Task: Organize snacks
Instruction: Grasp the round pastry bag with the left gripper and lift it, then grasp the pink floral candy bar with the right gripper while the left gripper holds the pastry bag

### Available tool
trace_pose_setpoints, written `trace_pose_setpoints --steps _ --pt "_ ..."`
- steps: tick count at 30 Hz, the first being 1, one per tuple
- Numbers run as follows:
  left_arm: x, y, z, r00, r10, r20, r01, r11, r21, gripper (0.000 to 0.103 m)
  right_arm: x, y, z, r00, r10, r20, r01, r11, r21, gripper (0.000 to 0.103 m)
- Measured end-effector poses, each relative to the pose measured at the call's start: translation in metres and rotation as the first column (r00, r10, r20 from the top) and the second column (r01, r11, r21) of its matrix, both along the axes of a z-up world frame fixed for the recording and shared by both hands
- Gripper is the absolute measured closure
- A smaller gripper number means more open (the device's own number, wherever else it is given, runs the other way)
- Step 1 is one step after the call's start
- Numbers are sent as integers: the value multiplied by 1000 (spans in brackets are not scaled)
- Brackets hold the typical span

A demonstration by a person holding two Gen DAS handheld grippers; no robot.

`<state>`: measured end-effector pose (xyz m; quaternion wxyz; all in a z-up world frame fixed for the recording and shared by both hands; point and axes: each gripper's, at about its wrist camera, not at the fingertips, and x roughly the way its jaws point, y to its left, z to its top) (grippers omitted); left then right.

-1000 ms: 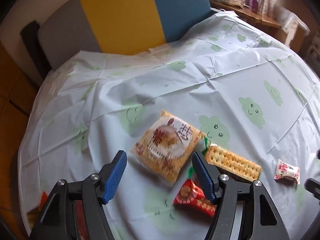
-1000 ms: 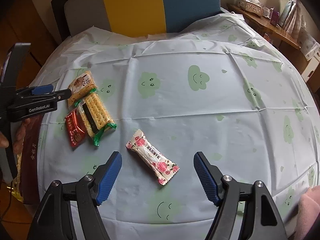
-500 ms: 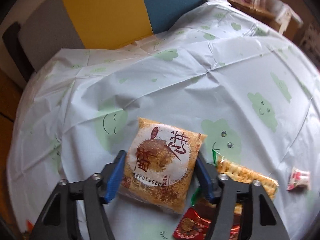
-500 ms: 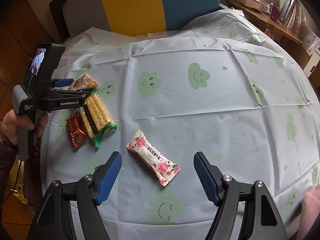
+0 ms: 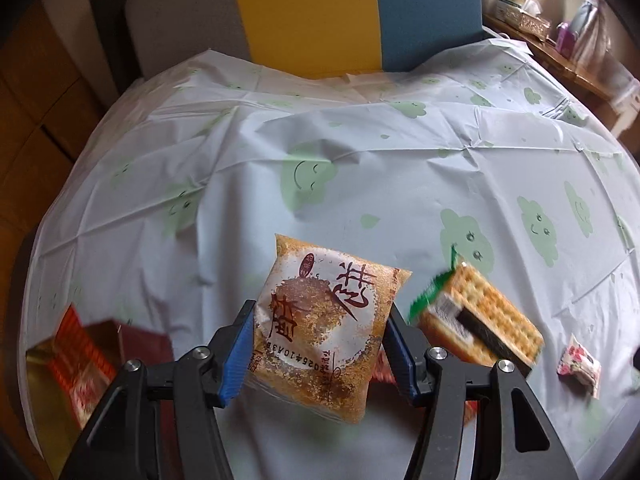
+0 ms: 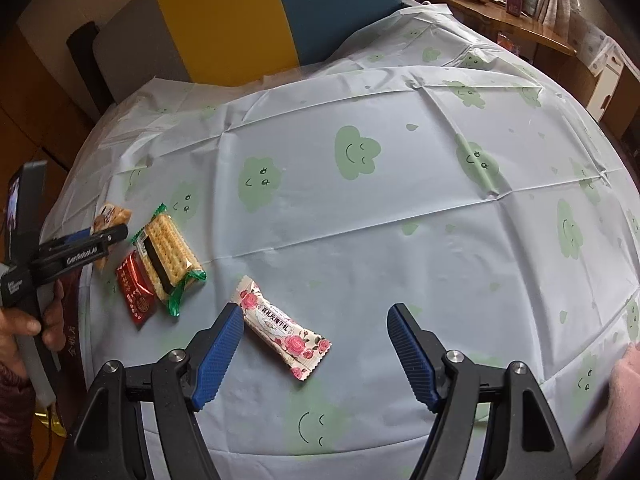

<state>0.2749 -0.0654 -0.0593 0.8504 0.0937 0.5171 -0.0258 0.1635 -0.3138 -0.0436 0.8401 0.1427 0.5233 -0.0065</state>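
My left gripper is shut on an orange square snack packet and holds it above the table; the same packet shows in the right wrist view between the left gripper's fingers. A cracker pack with green ends and a small red packet lie next to it. My right gripper is open and empty, just above a pink rose-print candy bar that lies near its left finger.
The round table has a pale cloth with green clouds. A red and gold box sits at its left edge. A chair back in grey, yellow and blue stands behind. A wooden shelf with clutter is at the far right.
My left gripper moved onto the orange packet, closed on it and lifted it off the table. The right gripper stayed open over the rose-print bar.
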Motion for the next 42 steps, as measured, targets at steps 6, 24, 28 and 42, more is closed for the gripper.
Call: trace_pose_setpoints --steps 6,24,28,42 --pt "-53 -3 14 999 31 16 -30 999 -36 43 -1 -16 -4 998 -68 -16 69 996 49 27" --pt "-196 -22 -24 994 -97 41 100 991 -91 43 0 31 -13 990 139 -31 -140 989 -42 42" --pt "-204 -22 -30 989 -117 89 124 989 -78 43 4 38 -14 985 171 -17 -172 983 -59 42" --pt "-207 -9 -34 986 -115 122 133 979 -154 41 12 87 -40 942 329 -63 -335 918 -211 82"
